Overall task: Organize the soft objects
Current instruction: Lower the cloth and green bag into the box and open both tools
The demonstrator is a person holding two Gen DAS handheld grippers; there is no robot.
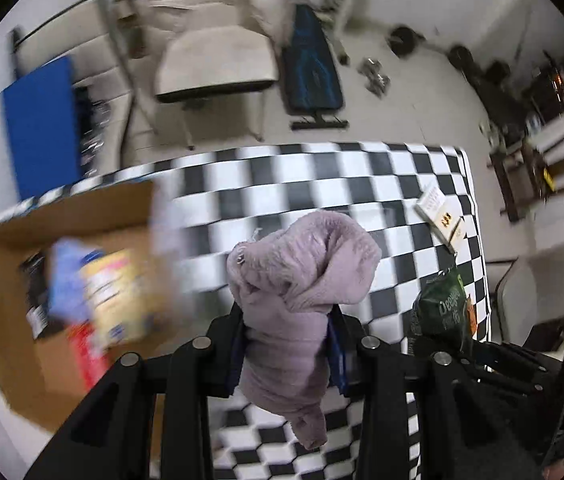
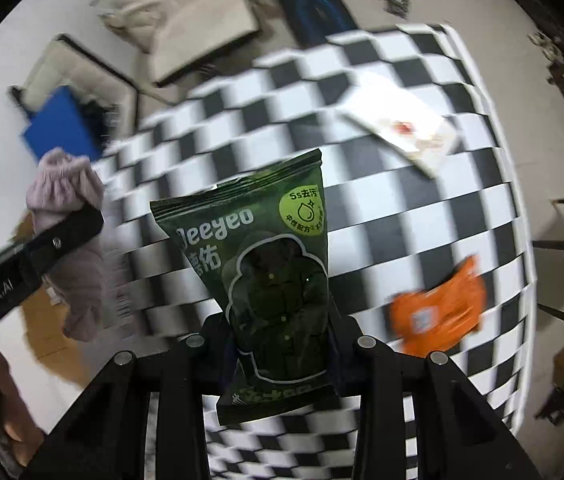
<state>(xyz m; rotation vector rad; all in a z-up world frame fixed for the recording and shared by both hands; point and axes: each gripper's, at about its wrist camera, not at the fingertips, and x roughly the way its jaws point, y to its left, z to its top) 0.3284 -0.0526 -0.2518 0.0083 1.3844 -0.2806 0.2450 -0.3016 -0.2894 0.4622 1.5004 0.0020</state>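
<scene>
My left gripper [image 1: 287, 344] is shut on a fluffy lilac cloth [image 1: 301, 280] and holds it above the checkered table [image 1: 321, 184], to the right of an open cardboard box [image 1: 14, 292]. The cloth also shows in the right wrist view [image 2: 66, 196], at the left. My right gripper [image 2: 282, 340] is shut on a dark green soft pack marked "Deeyeo" [image 2: 270, 264], held upright over the table [image 2: 421, 208]. The pack shows at the right of the left wrist view [image 1: 441, 304].
The box holds several blurred packages [image 1: 110, 296]. An orange pouch [image 2: 437, 312] and a white booklet [image 2: 401, 128] lie on the table's right side; the booklet also shows in the left wrist view [image 1: 441, 216]. A beige chair [image 1: 218, 60] and a blue board [image 1: 42, 128] stand beyond the table.
</scene>
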